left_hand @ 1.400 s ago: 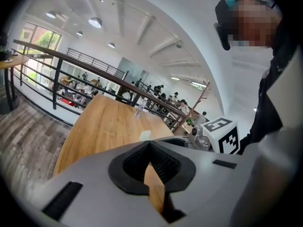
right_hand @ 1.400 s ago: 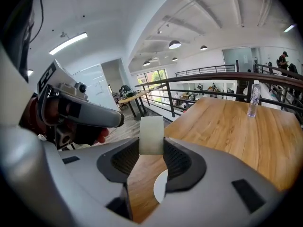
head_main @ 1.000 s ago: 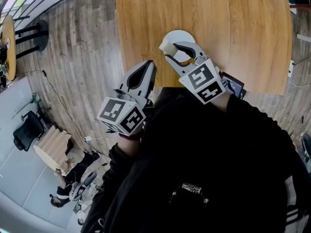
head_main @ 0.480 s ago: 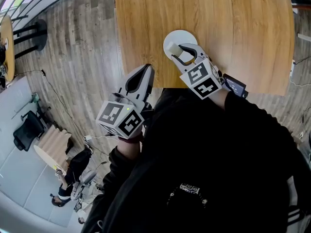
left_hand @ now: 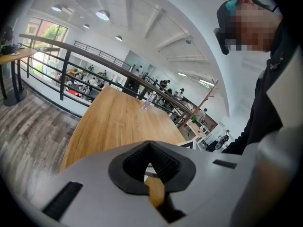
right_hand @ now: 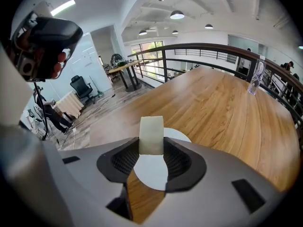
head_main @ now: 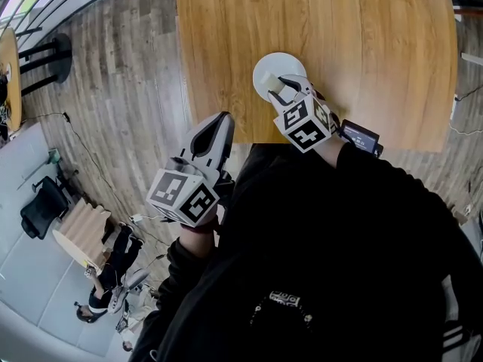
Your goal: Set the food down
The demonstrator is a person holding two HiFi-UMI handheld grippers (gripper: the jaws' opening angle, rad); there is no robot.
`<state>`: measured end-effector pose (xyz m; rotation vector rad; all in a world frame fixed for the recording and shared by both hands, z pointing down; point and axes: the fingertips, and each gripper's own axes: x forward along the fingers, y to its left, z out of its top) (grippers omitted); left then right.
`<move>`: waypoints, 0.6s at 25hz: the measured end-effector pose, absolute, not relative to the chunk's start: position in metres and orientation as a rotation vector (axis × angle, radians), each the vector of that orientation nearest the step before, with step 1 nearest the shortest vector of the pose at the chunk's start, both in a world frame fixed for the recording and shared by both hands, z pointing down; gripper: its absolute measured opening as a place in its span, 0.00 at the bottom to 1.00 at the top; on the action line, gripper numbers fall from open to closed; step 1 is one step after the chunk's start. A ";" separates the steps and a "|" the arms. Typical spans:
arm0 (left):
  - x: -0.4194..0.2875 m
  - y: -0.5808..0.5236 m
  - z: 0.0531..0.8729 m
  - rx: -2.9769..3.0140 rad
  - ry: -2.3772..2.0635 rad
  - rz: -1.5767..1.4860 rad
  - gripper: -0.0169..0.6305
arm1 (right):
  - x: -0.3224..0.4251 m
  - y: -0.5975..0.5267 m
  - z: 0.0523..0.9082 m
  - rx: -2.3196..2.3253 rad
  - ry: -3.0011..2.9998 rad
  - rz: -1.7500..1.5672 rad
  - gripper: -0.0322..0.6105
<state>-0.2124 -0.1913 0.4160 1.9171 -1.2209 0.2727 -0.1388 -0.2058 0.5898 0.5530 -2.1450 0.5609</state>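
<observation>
Pale cream block of food (right_hand: 151,134) is pinched in our right gripper's (right_hand: 151,148) jaws over the round white plate (right_hand: 150,174) on the wooden table (right_hand: 222,108). Our left gripper's (left_hand: 150,145) jaws are pressed together, empty. We judge we're placing it: next, lower gently, then spread the jaws.

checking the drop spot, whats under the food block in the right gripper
A white plate on the wooden table lies under the pale food block held by the right gripper. The jaws cover the plate's sides; whether block and plate touch cannot be told.
</observation>
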 end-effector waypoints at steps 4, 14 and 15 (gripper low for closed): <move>-0.217 -0.191 0.417 1.918 -1.207 0.278 0.02 | -0.141 -0.200 0.599 0.549 -2.111 0.566 0.32; -0.211 -0.189 0.424 1.895 -1.200 0.278 0.02 | -0.132 -0.202 0.625 0.555 -2.043 0.539 0.32; -0.211 -0.188 0.424 1.889 -1.201 0.276 0.02 | -0.131 -0.202 0.628 0.552 -2.035 0.535 0.32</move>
